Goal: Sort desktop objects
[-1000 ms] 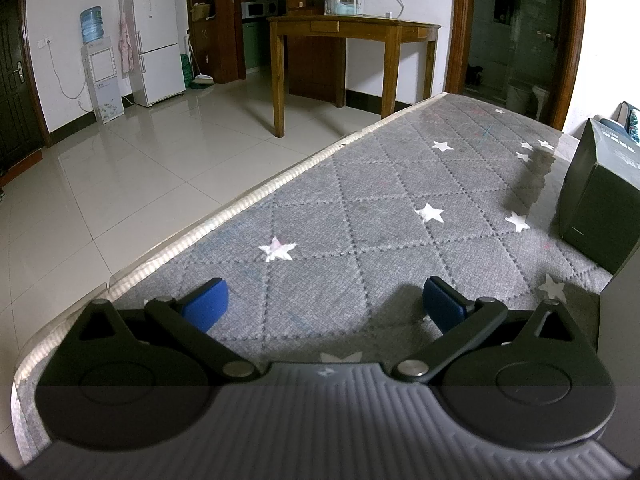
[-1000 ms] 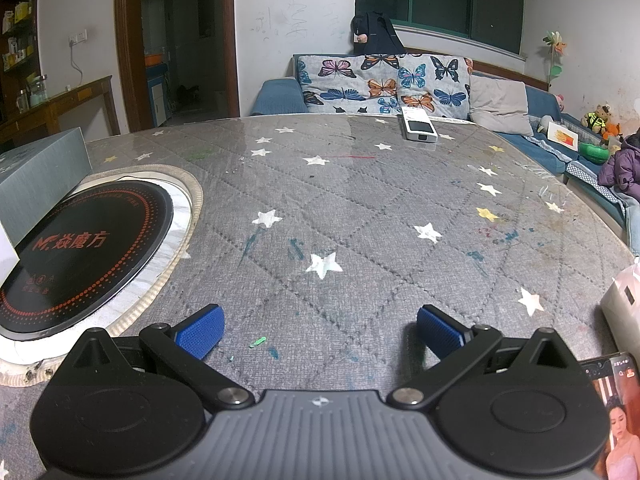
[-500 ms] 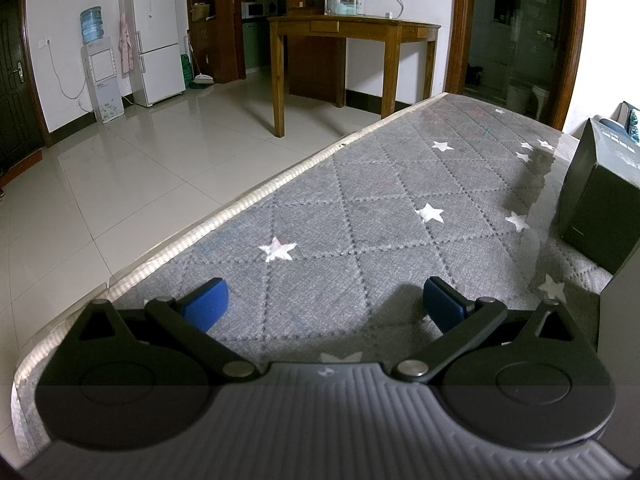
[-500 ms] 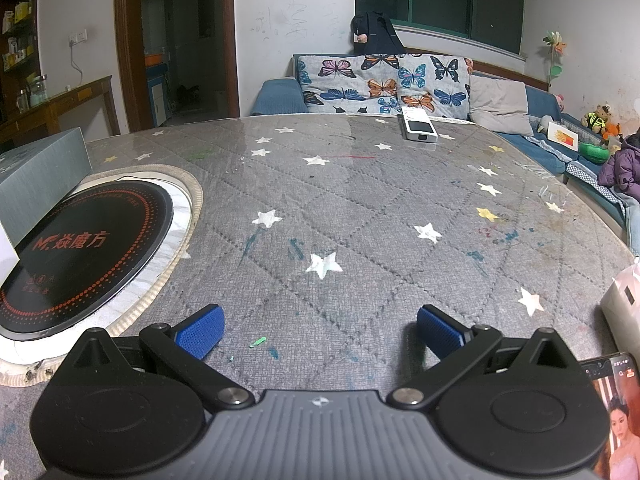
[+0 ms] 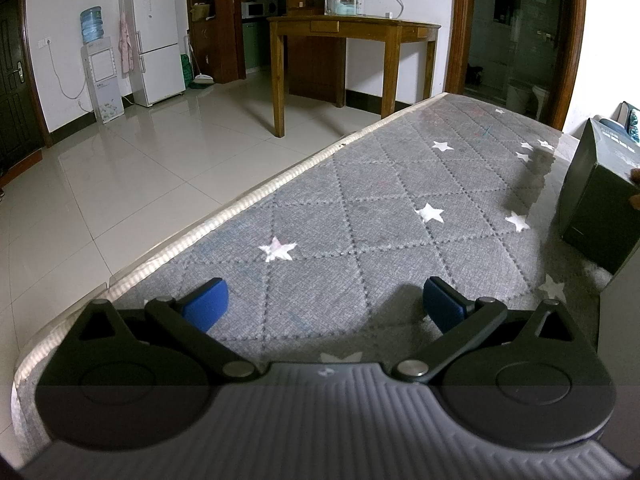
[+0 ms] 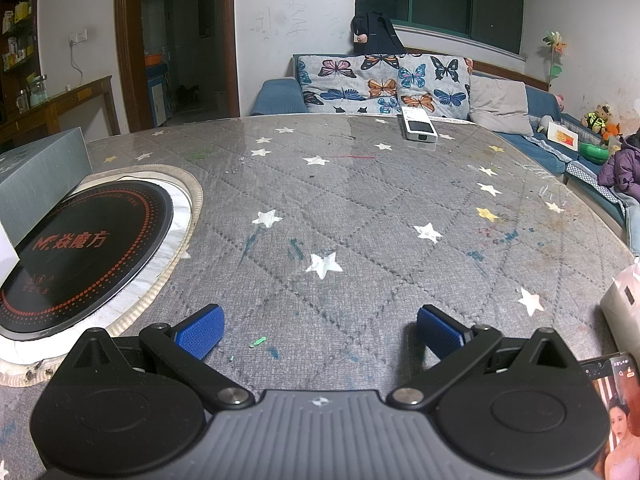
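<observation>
My left gripper (image 5: 322,304) is open, low over the grey star-patterned table cover (image 5: 392,216), nothing between its blue pads. A dark box (image 5: 600,200) stands to its right. My right gripper (image 6: 318,330) is also open and empty above the same cover (image 6: 360,220). A white remote-like device (image 6: 418,129) lies at the table's far edge. A phone (image 6: 612,392) with a lit screen lies at the lower right, beside the right finger. A grey box (image 6: 40,176) stands at the left.
A round black induction cooktop (image 6: 80,248) is set into the table at the left. A white bag (image 6: 624,300) sits at the right edge. The table edge (image 5: 200,232) drops to tiled floor on the left. A sofa (image 6: 384,84) lies beyond the table.
</observation>
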